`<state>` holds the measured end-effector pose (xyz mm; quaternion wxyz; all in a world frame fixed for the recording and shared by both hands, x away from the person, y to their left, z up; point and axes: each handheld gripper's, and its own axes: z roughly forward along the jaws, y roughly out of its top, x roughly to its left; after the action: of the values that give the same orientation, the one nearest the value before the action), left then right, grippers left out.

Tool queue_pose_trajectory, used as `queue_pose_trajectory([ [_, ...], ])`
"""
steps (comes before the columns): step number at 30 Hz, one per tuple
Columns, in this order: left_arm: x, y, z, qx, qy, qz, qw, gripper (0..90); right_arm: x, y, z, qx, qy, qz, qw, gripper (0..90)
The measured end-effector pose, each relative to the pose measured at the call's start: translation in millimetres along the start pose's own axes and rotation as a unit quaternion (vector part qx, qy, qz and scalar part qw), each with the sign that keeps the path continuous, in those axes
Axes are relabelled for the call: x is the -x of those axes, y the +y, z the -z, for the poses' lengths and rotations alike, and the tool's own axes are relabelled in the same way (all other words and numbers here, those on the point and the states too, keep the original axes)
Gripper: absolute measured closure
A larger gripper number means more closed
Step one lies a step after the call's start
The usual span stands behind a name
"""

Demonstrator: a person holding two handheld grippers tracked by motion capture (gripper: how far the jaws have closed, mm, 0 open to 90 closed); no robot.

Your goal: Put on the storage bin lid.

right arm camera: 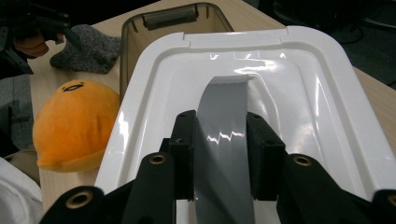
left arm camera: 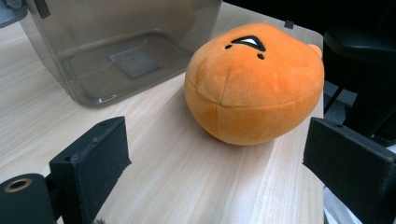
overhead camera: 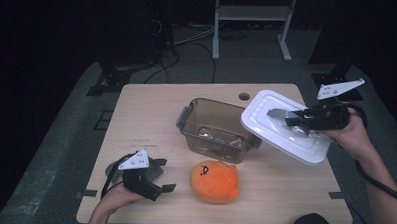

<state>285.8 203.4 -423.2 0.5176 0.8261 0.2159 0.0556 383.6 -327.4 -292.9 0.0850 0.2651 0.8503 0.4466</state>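
Lid (overhead camera: 286, 127) removal is proceeding: right gripper (overhead camera: 294, 117) is clamping its grey handle at frame right, clear of the box (overhead camera: 213, 128). Left gripper (overhead camera: 159, 178), jaws wide and empty, is facing the plush (overhead camera: 215, 181) at lower centre; next, grasping it squarely.

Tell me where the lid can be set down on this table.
Bare wood lies on the table left of the container, and at its right front corner, below the lid. Crowded: the near left, between the left gripper and the plush.
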Motion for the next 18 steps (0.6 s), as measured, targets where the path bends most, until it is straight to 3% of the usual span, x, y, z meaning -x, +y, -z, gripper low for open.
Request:
queue_pose_trajectory([
  [10, 0.4, -0.2, -0.6, -0.001, -0.001, 0.001, 1.0, 6.1, 10.9, -48.3, 23.1, 0.0, -0.019, -0.039, 0.9991, 66.6],
  [18, 0.0, -0.2, -0.8, -0.001, -0.001, 0.001, 1.0, 3.9, 16.1, -82.1, 29.0, 0.0, -0.022, -0.063, 0.9977, 66.5],
])
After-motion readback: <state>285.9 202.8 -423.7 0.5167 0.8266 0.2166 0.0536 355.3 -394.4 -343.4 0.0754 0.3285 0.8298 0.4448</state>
